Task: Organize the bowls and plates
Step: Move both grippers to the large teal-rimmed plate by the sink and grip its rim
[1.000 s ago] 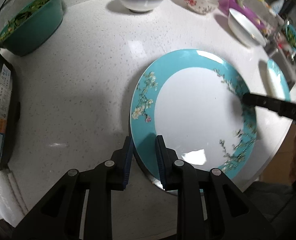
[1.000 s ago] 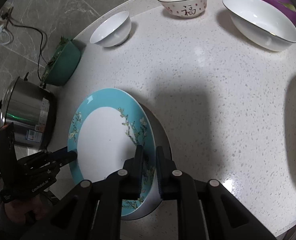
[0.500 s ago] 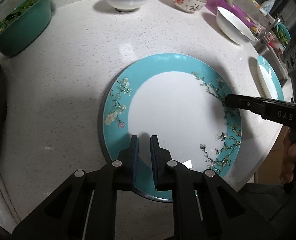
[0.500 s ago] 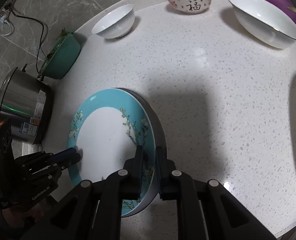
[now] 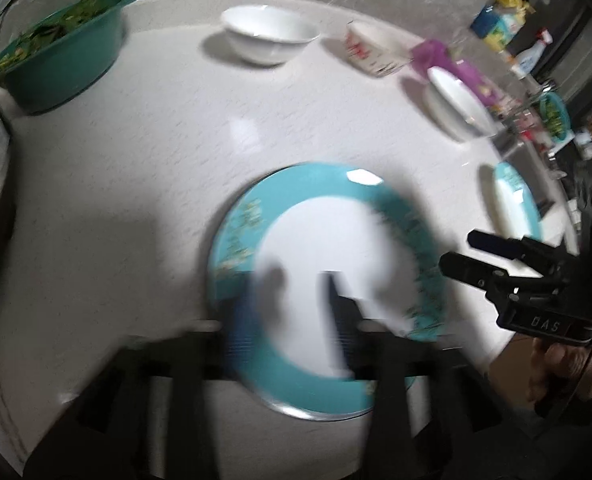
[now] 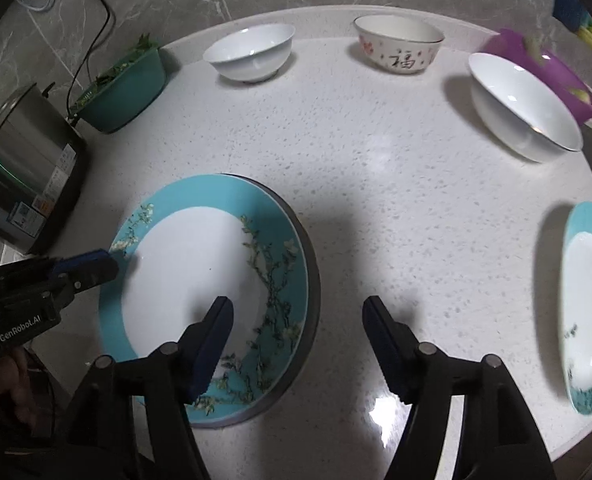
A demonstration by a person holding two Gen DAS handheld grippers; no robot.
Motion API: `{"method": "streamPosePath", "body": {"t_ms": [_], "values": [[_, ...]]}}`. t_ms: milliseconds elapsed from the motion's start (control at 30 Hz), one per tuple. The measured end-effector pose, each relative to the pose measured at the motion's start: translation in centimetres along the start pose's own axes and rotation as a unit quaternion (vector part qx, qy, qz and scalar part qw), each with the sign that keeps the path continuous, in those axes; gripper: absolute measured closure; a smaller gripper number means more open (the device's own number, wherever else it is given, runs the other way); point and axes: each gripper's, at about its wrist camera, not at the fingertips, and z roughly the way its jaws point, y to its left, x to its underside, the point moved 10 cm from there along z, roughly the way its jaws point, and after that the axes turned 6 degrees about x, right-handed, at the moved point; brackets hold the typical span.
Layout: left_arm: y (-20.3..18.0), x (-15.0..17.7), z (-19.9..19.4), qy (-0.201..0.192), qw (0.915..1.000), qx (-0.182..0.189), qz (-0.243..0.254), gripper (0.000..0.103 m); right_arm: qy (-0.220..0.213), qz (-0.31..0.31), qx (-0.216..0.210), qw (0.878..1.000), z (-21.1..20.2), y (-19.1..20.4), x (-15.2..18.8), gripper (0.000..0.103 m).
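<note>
Right-wrist view shows my right gripper (image 6: 296, 332) with its jaws spread wide and holding nothing, one finger over the flowered rim of the teal plate (image 6: 210, 292), the other over bare countertop (image 6: 375, 152). That plate lies flat on top of another plate, whose grey edge peeks out along the right side. My left gripper (image 6: 96, 266) sits at the plate's far left rim; in its own blurred view its fingers (image 5: 337, 320) look apart, clear of the plate, though the smear makes me less than certain.

Judging from this, the stack is set down and the release is the step in hand. To do it well I would lift both grippers straight up and away, so no finger drags the top plate off centre.

Farther out wait the second teal plate (image 6: 589, 308) at the right edge, the wide white bowl (image 6: 523, 106), the bowl with red characters (image 6: 397, 48) and the small white bowl (image 6: 252, 52). My guess is that the second teal plate is next, and it needs a grip on the rim.
</note>
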Motion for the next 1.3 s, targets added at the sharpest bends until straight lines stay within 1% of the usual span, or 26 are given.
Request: {"method": "streamPosePath", "body": {"t_ms": [33,67,100,133,167,200,233,267,300,333,367,400,467,500,533,567,633,700,733,767,833,867,967,1067,1133,1300], "values": [[-1.0,-0.5,-0.1,-0.008,0.9998,0.016,0.004,0.013,-0.008,0.016,-0.007,1.0,-0.9,-0.7,0.0,0.032],[-2.6,-1.1,-0.2,-0.018,0.999,0.039,0.01,0.01,-0.016,0.036,-0.019,0.999,-1.9,-1.6,0.0,0.03],[-4.0,-1.6,-0.4,-0.023,0.9976,0.064,0.015,0.01,-0.025,0.058,-0.033,0.997,-2.9,-2.5,0.0,0.029],[-5.7,-2.1,-0.2,-0.023,0.9953,0.092,0.017,0.006,-0.038,0.091,-0.051,0.994,-4.2,-4.1,0.1,0.027],[-7.4,-2.5,0.0,-0.021,0.9928,0.117,0.017,0.0,-0.047,0.114,-0.061,0.991,-5.1,-5.4,0.2,0.024],[-8.7,-2.9,0.2,-0.019,0.9905,0.135,0.016,0.0,-0.059,0.139,-0.067,0.986,-6.2,-7.1,0.3,0.022],[-10.4,-3.1,0.4,-0.011,0.9873,0.158,0.015,0.0,-0.071,0.16,-0.069,0.982,-7.3,-9.0,0.5,0.021],[-12.0,-3.2,0.9,0.004,0.9844,0.176,0.014,0.0,-0.083,0.179,-0.067,0.978,-8.3,-11.0,0.8,0.021],[-13.2,-3.1,1.3,0.02,0.9828,0.183,0.013,0.0,-0.096,0.2,-0.061,0.973,-9.6,-13.7,1.2,0.021],[-14.4,-3.0,2.0,0.037,0.9822,0.184,0.016,0.0,-0.103,0.212,-0.057,0.97,-10.3,-15.5,1.6,0.019],[-15.1,-3.2,2.7,0.042,0.9837,0.174,0.018,0.0,-0.109,0.227,-0.049,0.967,-11.0,-17.9,2.1,0.018],[-15.6,-3.4,3.2,0.043,0.9861,0.159,0.018,0.001,-0.112,0.237,-0.042,0.964,-11.4,-19.7,2.5,0.018],[-16.7,-4.3,4.5,0.041,0.9912,0.124,0.021,0.002,-0.119,0.26,-0.03,0.958,-12.1,-24.9,3.5,0.018],[-17.3,-4.6,4.8,0.034,0.9925,0.115,0.025,0.002,-0.121,0.267,-0.03,0.955,-12.3,-26.5,3.9,0.018],[-18.4,-5.5,5.5,0.021,0.9938,0.104,0.033,0.002,-0.128,0.274,-0.037,0.952,-12.4,-29.0,3.9,0.018],[-19.1,-5.5,6.2,0.016,0.9946,0.094,0.039,0.002,-0.135,0.275,-0.047,0.951,-12.5,-30.7,4.0,0.018],[-20.6,-5.9,8.1,0.012,0.9963,0.073,0.045,0.002,-0.142,0.258,-0.079,0.953,-12.0,-34.0,4.0,0.019],[-21.8,-5.8,10.5,0.024,0.9975,0.058,0.032,0.002,-0.117,0.249,-0.1,0.956,-10.5,-36.4,4.3,0.029],[-22.5,-5.6,11.5,0.03,0.9977,0.056,0.021,0.002,-0.104,0.243,-0.129,0.956,-9.7,-37.5,4.4,0.037],[-23.5,-5.6,12.8,0.035,0.9976,0.056,0.02,0.002,-0.096,0.236,-0.149,0.955,-9.2,-38.0,4.6,0.04],[-24.6,-5.0,14.3,0.038,0.9984,0.03,0.03,0.002,-0.07,0.224,-0.169,0.957,-7.4,-39.4,4.8,0.042],[-25.4,-4.8,15.0,0.043,0.9982,0.024,0.036,0.002,-0.055,0.223,-0.18,0.956,-6.6,-39.8,5.1,0.045],[-26.4,-3.8,16.4,0.054,0.9979,0.014,0.035,0.002,-0.033,0.213,-0.221,0.951,-5.3,-40.1,5.7,0.053],[-27.2,-3.5,17.4,0.054,0.9978,0.035,0.013,0.002,-0.021,0.198,-0.249,0.948,-4.6,-39.5,6.0,0.053],[-27.8,-3.9,18.7,0.055,0.9976,0.041,0.008,0.002,-0.012,0.196,-0.266,0.944,-3.8,-39.3,6.0,0.053],[-28.9,-3.7,20.5,0.057,0.9971,0.052,-0.002,0.002,0.0,0.189,-0.289,0.938,-2.3,-38.9,5.8,0.052]]}}
